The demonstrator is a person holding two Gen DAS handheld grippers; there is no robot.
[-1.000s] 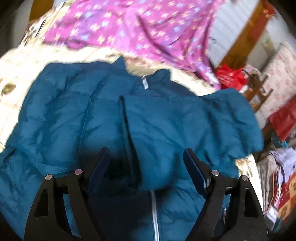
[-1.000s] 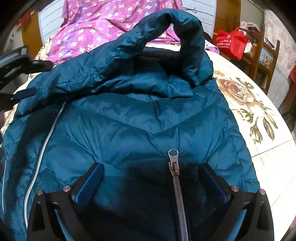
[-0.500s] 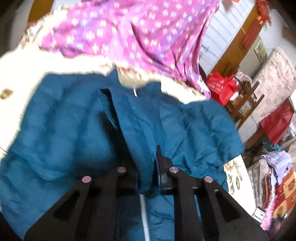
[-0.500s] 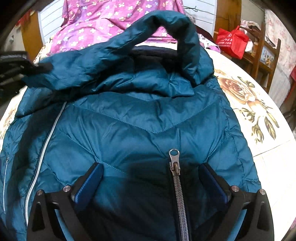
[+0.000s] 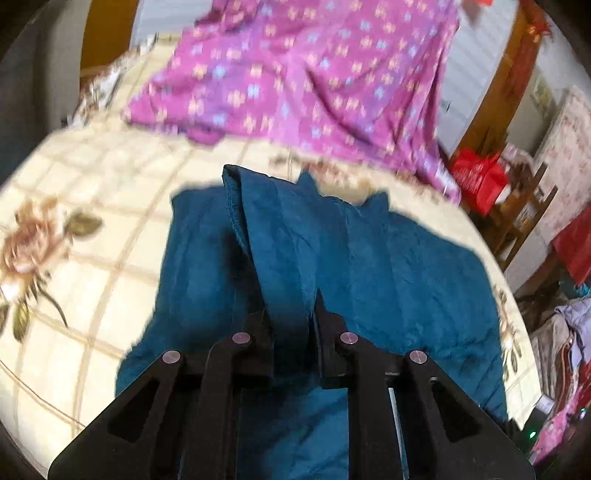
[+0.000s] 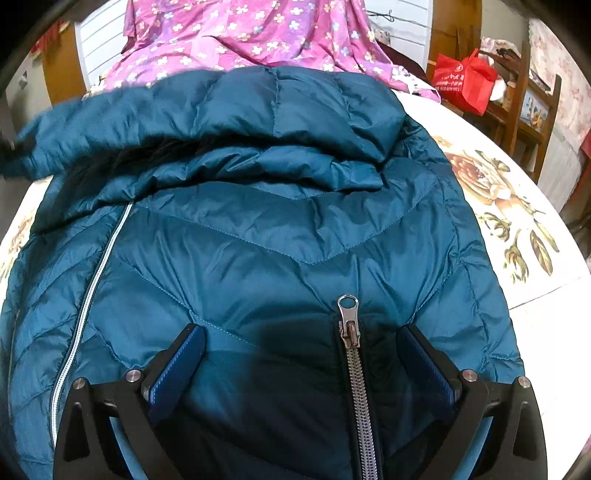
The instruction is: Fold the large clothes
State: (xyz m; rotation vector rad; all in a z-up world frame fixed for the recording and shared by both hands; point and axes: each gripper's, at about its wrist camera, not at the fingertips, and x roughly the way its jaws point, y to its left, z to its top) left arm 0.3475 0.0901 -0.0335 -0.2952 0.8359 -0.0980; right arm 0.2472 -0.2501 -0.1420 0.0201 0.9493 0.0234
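The right gripper is hovering with jaws spread wide over the teal puffer jacket — the zipper pull is lying between them, nearer the right jaw, sleeve fold bunching beyond.

Only print in view: white logo and lines of characters on the red shopping bag at upper right of the right wrist view, too small and blurred to read. Same red bag in the left wrist view is motion-blurred, nothing legible. Puffer jacket shows no readable label or brand; zipper pull has no legible marking. Floral purple sheet and flower-print tablecloth carry patterns only, no words. No numbers or signs readable anywhere.
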